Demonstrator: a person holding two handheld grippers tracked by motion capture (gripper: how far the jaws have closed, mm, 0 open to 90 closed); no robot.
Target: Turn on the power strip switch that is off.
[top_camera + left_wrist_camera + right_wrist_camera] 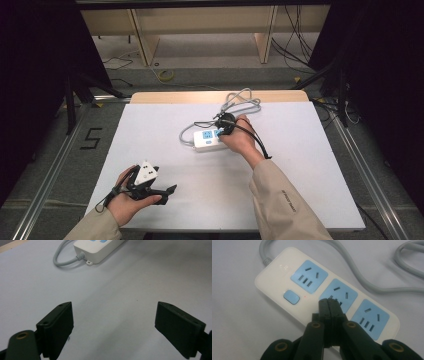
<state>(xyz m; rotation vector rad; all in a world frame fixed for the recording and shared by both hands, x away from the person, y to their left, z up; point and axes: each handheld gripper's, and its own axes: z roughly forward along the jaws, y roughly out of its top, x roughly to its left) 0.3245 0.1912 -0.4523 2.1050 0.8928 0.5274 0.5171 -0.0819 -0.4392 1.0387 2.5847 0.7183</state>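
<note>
Pressing item: right gripper (329,305), jaws closed and empty, over power strip (274,277); steer tip squarely onto blue switch (291,297); left gripper (113,326) wide open, idle.

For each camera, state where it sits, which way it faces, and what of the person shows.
High view: above the person's side, facing forward and down on the table; forearms, hands, left gripper.
Left gripper view: low over the table, open jaws toward the power strip.
Right gripper view: over the strip, jaws shut.
All share the power strip.
</note>
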